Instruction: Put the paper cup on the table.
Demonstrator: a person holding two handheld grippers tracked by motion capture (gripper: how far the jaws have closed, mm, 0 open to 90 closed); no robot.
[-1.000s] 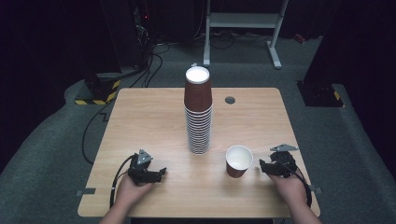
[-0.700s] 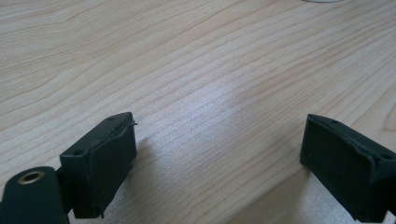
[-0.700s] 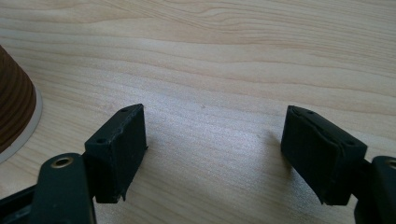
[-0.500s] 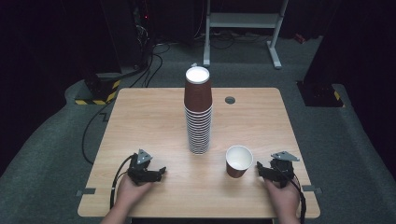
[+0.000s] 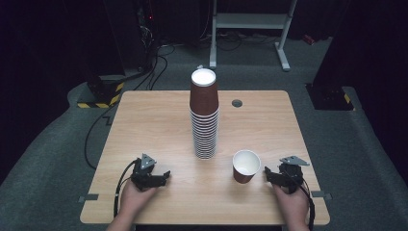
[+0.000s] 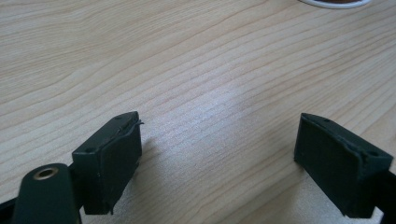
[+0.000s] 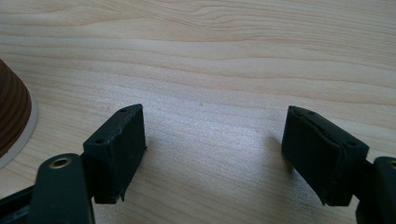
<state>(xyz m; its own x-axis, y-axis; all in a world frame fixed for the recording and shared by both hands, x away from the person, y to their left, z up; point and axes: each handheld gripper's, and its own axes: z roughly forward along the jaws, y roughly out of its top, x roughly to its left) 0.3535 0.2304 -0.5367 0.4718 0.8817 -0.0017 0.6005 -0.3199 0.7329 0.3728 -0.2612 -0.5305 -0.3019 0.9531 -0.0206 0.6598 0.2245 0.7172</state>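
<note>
A tall stack of brown paper cups (image 5: 204, 120) stands upside down at the table's middle. One brown cup (image 5: 245, 166) stands upright, white inside, to the stack's right front. My right gripper (image 5: 267, 175) lies just right of that cup and points at it. Its jaws have just been opening, and bare wood lies between them (image 7: 212, 149). A brown cup wall with a pale bottom edge (image 7: 11, 116) sits at the left. My left gripper (image 5: 166, 175) rests near the front left. Its jaws have just been closing and stand apart with nothing between them (image 6: 217, 154).
The wooden table (image 5: 144, 125) has a round cable hole (image 5: 236, 103) at the back right. A white cup rim (image 6: 334, 3) peeks in at the top of the left gripper view. Cables and a metal frame lie on the dark floor beyond the table.
The right hand has slid slightly toward the table's front edge. The left hand, the stack and the single cup stay where they were.
</note>
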